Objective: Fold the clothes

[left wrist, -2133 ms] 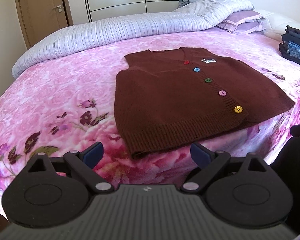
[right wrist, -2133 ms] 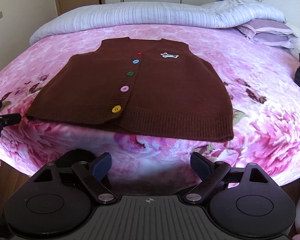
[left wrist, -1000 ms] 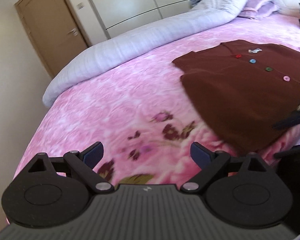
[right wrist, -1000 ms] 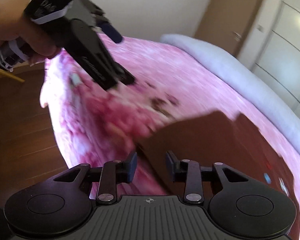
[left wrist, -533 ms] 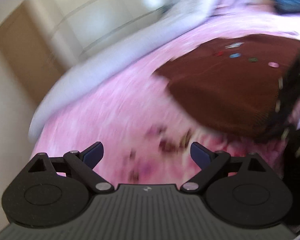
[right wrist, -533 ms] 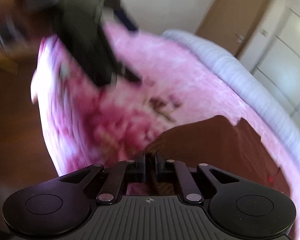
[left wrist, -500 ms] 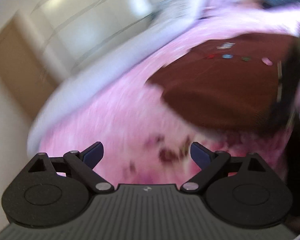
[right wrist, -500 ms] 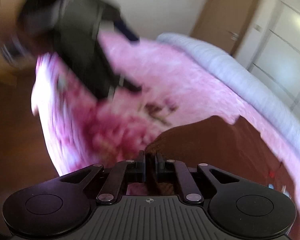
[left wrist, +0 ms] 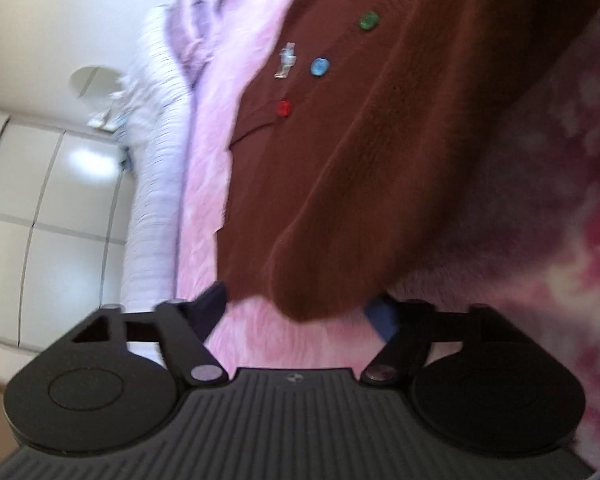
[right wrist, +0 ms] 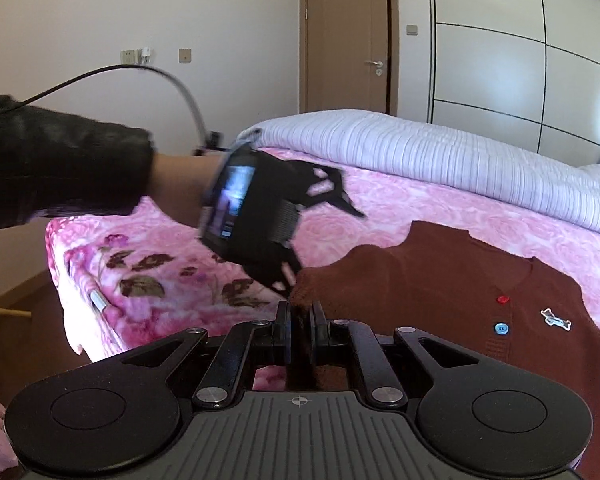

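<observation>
Pinching the near hem corner of the vest (right wrist: 440, 280), the right tongs (right wrist: 300, 320) are clamped tight on a fold of brown knit and hold it a little off the bed (right wrist: 380, 208). The left tongs (left wrist: 300, 308) are rolled on their side and closing; the neighbouring flap of hem lies between the jaws, but the pads do not press on it yet. The vest lies near the bed's foot edge, neck toward the rolled quilt (right wrist: 420, 148).

The folding has barely begun, to my eye: most of the vest is flat and spread, buttoned shut, with no fold laid. What is left is the whole job, namely taking the second hold, carrying the side or hem over, then halving it.

The vest is a thick, fuzzy knit, sleeveless and V-necked, with a ribbed hem, a row of coloured buttons (left wrist: 320, 67) and a small bone-shaped badge (right wrist: 556, 317). The bed's cover is plush pink with dark flowers; the quilt is pale, with fine stripes.
</observation>
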